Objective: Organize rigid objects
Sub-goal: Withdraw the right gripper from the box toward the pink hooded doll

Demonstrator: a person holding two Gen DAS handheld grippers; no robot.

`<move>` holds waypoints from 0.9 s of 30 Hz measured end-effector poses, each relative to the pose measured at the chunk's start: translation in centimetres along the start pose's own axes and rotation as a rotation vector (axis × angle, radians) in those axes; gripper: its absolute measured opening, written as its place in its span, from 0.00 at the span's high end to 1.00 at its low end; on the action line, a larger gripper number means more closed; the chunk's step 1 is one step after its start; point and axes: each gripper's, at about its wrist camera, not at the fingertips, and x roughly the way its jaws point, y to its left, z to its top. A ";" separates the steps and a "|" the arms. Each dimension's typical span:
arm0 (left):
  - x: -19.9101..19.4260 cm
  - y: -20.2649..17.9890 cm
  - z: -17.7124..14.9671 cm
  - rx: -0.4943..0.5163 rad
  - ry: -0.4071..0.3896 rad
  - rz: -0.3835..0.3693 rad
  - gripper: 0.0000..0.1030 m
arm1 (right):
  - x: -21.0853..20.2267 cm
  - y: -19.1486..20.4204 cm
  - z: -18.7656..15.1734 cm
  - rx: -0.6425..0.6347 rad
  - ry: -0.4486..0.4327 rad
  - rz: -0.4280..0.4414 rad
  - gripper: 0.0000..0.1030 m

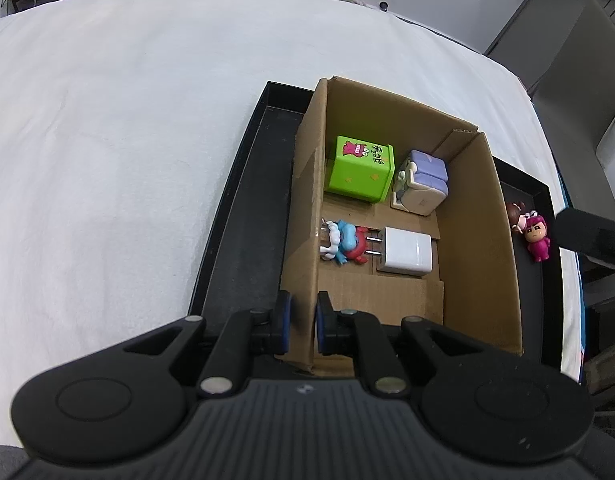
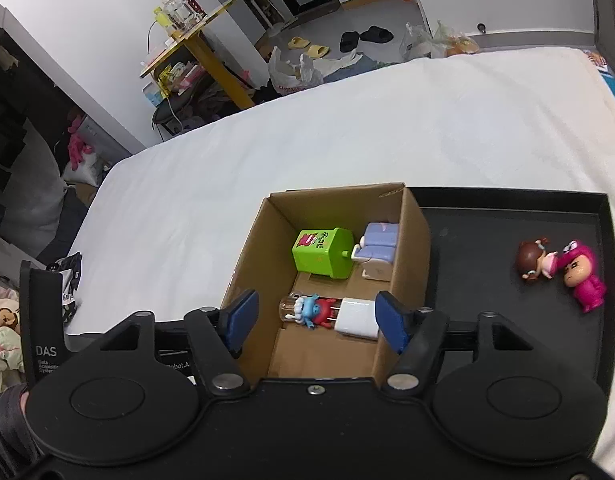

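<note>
White bedding lay under a black tray (image 2: 507, 216). Left gripper (image 1: 303, 322) pinched the cardboard box (image 1: 483, 216) wall; right gripper (image 2: 315, 320) hung spread, empty. Pink figurine (image 2: 583, 276) lay on the tray — light, hard, probably slippery — best gripped across its body.
</note>
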 end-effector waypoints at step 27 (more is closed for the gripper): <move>0.0 0.1 0.0 -0.012 -0.008 0.006 0.89 | -3.8 -4.9 1.5 -0.021 -0.051 -0.125 0.16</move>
